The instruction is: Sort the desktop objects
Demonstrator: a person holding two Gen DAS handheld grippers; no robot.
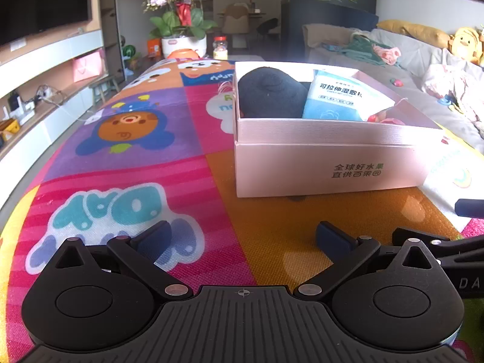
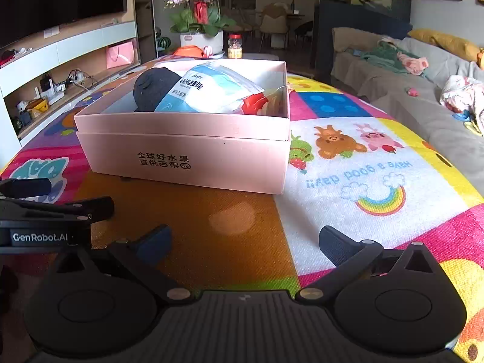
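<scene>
**Both grippers empty over the mat, box already filled**

Currently the pink box (image 2: 187,154) sits on the cartoon-print play mat (image 1: 127,139), its near wall over the orange panel, about mid-width, set back from the near edge. Inside: a dark rounded bundle (image 2: 154,87) at the left end, a blue-and-white wipes pack (image 2: 208,90) leaning across the middle, something red (image 2: 255,103) at the right end, only partly seen.

Left gripper (image 1: 242,236): jaws spread wide, nothing between them, hovering low over the mat's near edge, short of the box. Right gripper (image 2: 245,239): jaws at full spread, empty, beside the left one, over the orange-white seam.

Beyond the mat's far edge: potted orchid (image 2: 201,9), jar (image 2: 235,45). Sofa (image 2: 423,90) along the right edge.
</scene>
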